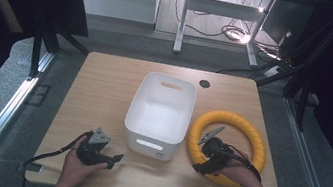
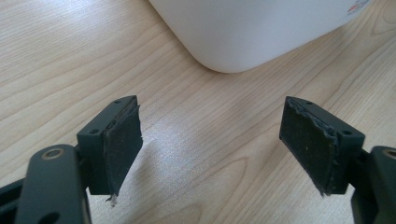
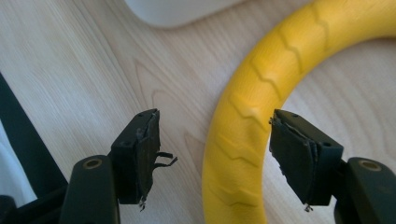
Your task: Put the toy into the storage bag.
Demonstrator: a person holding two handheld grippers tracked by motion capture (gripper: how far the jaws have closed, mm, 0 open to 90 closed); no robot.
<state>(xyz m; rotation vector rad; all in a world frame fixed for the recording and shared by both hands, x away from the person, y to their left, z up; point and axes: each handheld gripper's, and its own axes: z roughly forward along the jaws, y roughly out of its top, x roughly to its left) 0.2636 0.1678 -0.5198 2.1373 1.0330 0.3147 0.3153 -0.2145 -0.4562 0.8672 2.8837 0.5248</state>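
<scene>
High view: yellow ring (image 1: 226,148) flat on the wooden desk (image 1: 103,93), just right of a white bin (image 1: 161,110); right tool (image 1: 200,169) over the ring's near arc. Right gripper view: jaws spread astride the ring's band, one pad at its inner edge, gap at the other. Left tool (image 1: 113,158) spread wide over bare desk near the bin's corner.

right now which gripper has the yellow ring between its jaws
The right gripper: its open jaws straddle the yellow ring. The left gripper has bare table between its jaws.
</scene>
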